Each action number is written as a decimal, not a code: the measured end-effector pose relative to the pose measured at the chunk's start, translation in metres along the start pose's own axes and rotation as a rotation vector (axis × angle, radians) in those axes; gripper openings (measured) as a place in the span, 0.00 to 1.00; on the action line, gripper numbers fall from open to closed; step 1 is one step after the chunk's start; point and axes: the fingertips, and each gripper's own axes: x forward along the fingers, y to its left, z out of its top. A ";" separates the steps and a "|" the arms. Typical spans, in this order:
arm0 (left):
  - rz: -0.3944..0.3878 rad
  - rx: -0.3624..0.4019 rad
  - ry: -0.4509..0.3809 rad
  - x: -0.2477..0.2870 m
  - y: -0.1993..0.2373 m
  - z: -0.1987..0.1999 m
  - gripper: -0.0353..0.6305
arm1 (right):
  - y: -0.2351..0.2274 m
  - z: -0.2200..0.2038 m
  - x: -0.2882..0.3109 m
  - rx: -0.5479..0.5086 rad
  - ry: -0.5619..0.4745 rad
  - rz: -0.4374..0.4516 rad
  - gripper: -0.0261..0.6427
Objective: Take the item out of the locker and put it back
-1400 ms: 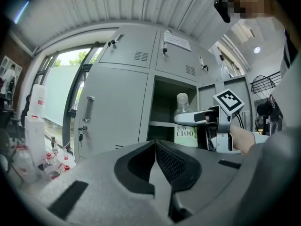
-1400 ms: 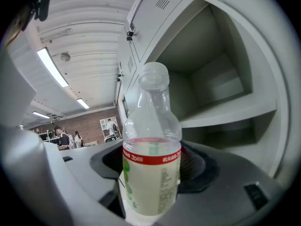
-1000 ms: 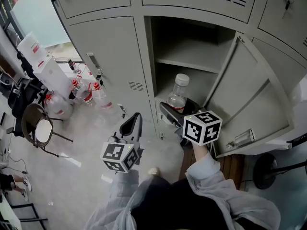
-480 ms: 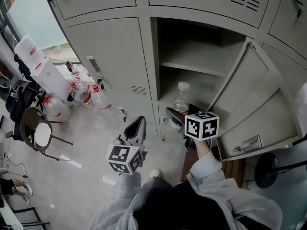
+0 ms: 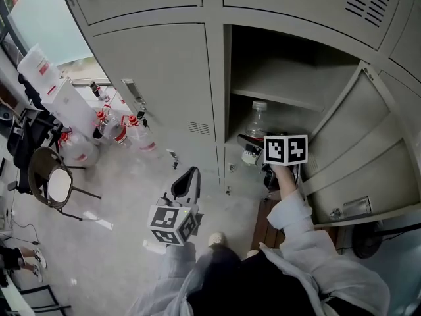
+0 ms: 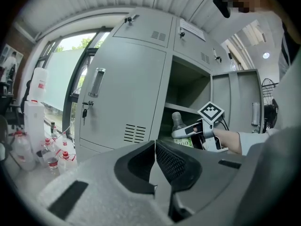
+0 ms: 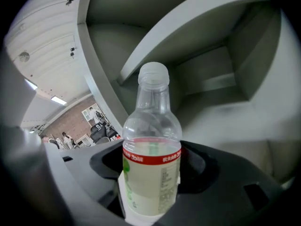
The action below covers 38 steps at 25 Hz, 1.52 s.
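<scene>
A clear plastic bottle (image 5: 255, 120) with a red band and pale liquid stands upright between the jaws of my right gripper (image 5: 252, 150), which is shut on its label part. In the right gripper view the bottle (image 7: 151, 164) fills the middle, with the locker's shelf (image 7: 197, 27) above and behind it. The bottle sits at the mouth of the open locker compartment (image 5: 289, 71), under the shelf (image 5: 283, 98); whether it rests on the locker floor I cannot tell. My left gripper (image 5: 186, 180) hangs low in front of the shut locker door (image 5: 164, 78), its jaws shut and empty (image 6: 155, 152).
The open locker door (image 5: 355, 150) swings out to the right of my right arm. On the floor at the left stand several water bottles (image 5: 118, 128), white containers (image 5: 56, 91) and a chair (image 5: 56, 180). Other lockers above and beside are shut.
My right gripper has carried the bottle up and forward, from in front of the locker into its opening under the shelf. The left gripper has stayed about where it was.
</scene>
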 end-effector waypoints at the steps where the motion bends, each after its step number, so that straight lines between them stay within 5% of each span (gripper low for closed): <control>1: 0.002 -0.005 -0.001 0.000 0.003 0.000 0.07 | -0.003 0.003 0.003 0.002 0.003 -0.006 0.50; 14: 0.022 -0.035 -0.001 0.000 0.025 -0.003 0.07 | -0.038 0.050 0.020 -0.087 -0.141 -0.187 0.50; 22: 0.029 -0.045 0.005 0.000 0.032 -0.005 0.07 | -0.055 0.081 0.021 -0.226 -0.342 -0.324 0.50; 28: 0.016 -0.043 0.002 0.002 0.033 -0.003 0.07 | -0.076 0.094 0.028 -0.354 -0.391 -0.450 0.50; 38: 0.011 -0.057 0.005 0.001 0.039 -0.007 0.07 | -0.111 0.098 0.007 -0.347 -0.515 -0.589 0.51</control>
